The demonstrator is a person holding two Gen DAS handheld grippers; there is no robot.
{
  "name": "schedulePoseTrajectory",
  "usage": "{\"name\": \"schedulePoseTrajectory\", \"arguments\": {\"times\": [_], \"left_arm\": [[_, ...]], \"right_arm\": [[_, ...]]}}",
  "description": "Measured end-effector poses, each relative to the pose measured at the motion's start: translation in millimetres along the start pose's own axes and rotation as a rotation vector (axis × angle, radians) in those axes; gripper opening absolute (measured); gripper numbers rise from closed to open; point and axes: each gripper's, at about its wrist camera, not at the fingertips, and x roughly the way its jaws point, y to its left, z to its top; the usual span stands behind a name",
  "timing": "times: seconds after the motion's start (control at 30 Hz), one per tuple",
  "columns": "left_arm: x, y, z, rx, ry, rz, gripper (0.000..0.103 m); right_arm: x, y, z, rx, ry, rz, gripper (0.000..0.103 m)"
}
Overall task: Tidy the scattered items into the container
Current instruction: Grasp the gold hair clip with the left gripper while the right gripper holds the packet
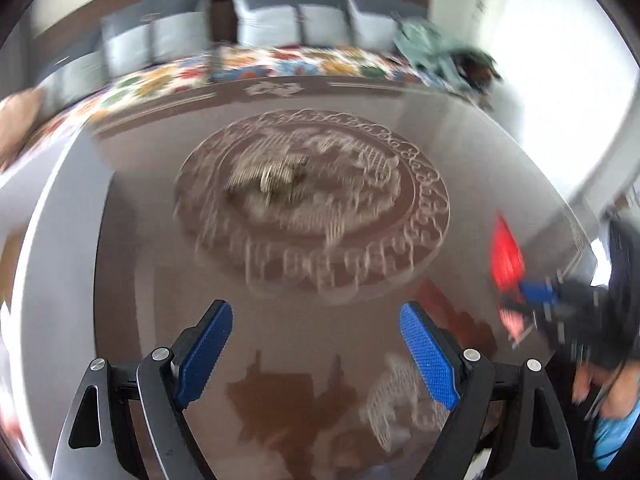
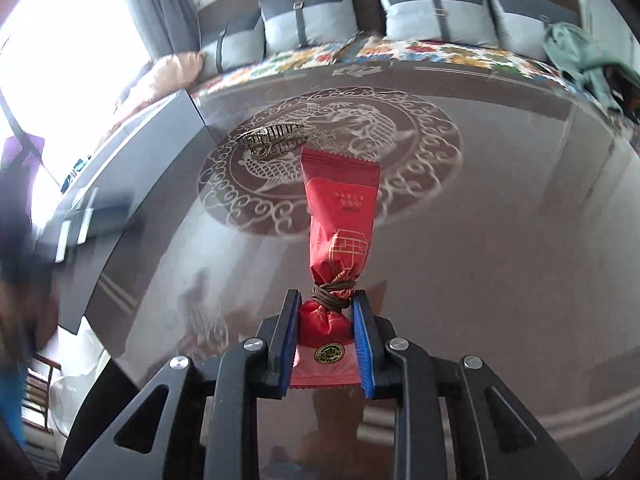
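My right gripper (image 2: 326,300) is shut on a red snack packet (image 2: 340,208) tied at its neck with a brown cord; the packet sticks out forward above the glossy table (image 2: 500,260). A small striped metallic item (image 2: 272,138) lies on the table's round carved pattern beyond the packet. In the blurred left wrist view my left gripper (image 1: 316,316) is open and empty above the table (image 1: 140,240); the striped item (image 1: 276,178) lies ahead on the pattern. The right gripper (image 1: 536,294) with the red packet (image 1: 506,252) shows at the right. No container is in view.
A sofa with grey cushions (image 2: 432,12) and a floral cover (image 2: 460,52) runs along the table's far edge. A green cloth (image 2: 576,52) lies on its right end. A bright window (image 2: 60,60) is at the left.
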Motion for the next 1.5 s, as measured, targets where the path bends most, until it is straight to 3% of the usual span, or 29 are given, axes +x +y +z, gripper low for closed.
{"name": "schedulePoseTrajectory", "arguments": {"times": [0.07,0.17,0.33,0.5,0.83,1.03,1.1,1.2,1.27,1.43,1.47,1.5], "left_arm": [[17,6,48,0.085,0.037,0.04,0.086],[50,6,93,0.179,0.114,0.098,0.086],[115,2,128,0.221,0.279,0.077,0.086],[153,-9,137,0.296,0.357,0.117,0.086],[181,-16,123,0.387,0.454,0.12,0.087],[181,-3,119,0.333,0.473,0.052,0.085],[179,1,117,0.322,0.462,0.042,0.079],[171,10,120,0.278,0.448,0.062,0.046],[164,19,122,0.221,0.441,0.046,0.031],[145,25,107,0.162,0.42,0.036,0.03],[139,23,102,0.161,0.407,0.031,0.017],[131,21,97,0.155,0.391,0.026,0.017]], "right_arm": [[-6,-3,-11,0.009,-0.031,0.006,0.026],[-14,-7,-22,0.027,-0.065,0.028,0.026],[-26,-15,-29,0.043,-0.089,0.064,0.026],[-32,-23,-31,0.051,-0.11,0.075,0.026],[-30,-30,-33,0.091,-0.107,0.083,0.026],[-27,-31,-33,0.096,-0.099,0.081,0.026],[-26,-33,-33,0.102,-0.096,0.08,0.026],[-25,-35,-33,0.111,-0.094,0.074,0.026],[-25,-36,-33,0.115,-0.093,0.071,0.026],[-27,-37,-33,0.116,-0.104,0.067,0.026],[-28,-37,-33,0.117,-0.107,0.066,0.026],[-29,-38,-33,0.118,-0.11,0.066,0.026]]}}
